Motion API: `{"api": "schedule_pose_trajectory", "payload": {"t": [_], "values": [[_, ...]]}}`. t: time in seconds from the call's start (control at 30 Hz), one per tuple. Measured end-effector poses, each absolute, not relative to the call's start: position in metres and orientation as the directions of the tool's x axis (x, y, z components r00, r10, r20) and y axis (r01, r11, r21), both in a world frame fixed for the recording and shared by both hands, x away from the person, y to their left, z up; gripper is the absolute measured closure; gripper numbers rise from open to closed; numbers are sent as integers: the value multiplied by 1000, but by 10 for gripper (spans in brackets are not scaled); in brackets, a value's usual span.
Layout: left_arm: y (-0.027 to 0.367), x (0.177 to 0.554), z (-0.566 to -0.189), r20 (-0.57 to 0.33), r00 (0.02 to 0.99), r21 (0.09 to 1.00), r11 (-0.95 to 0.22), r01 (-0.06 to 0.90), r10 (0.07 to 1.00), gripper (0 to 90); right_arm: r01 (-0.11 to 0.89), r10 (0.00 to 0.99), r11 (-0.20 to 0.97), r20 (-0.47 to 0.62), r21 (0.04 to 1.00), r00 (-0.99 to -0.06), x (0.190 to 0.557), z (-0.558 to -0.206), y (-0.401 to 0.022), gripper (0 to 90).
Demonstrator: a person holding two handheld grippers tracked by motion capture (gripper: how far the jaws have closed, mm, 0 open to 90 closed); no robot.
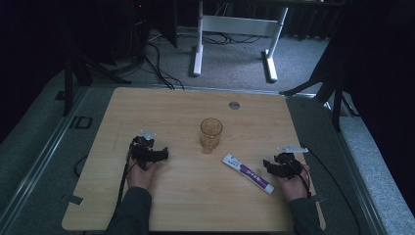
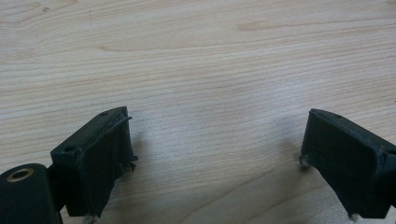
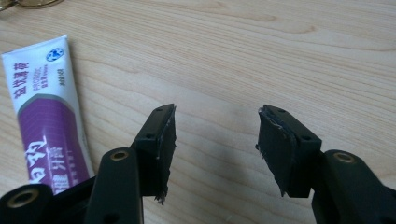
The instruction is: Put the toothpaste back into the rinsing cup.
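Both hands rest on bench (image 1: 195, 205); left claw (image 1: 155, 155) left of amber glass (image 1: 211, 134), right claw (image 1: 270, 167) just right of toothpaste tube (image 1: 248, 173), itself below-right of glass. Left claw (image 2: 215, 158): jaws wide apart, bare wood between. Right claw (image 3: 215, 144): jaws apart, tube (image 3: 46, 121) beside left jaw.

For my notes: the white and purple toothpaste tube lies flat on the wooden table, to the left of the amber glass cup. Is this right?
Not quite: the white and purple toothpaste tube lies flat on the wooden table, but right of the amber glass cup, as the high view shows.
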State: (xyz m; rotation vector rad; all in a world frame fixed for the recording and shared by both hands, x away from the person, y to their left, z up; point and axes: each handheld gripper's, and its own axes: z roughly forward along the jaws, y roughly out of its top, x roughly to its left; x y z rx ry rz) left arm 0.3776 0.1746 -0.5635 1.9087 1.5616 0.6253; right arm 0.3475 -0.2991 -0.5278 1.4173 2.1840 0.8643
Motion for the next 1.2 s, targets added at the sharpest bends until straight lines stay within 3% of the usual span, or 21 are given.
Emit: {"api": "schedule_pose_trajectory", "payload": {"t": [1.2], "values": [[173, 376, -563, -7, 199, 698, -138, 703, 980, 90, 665, 880, 370, -15, 648, -474, 340, -489, -305, 564]]}}
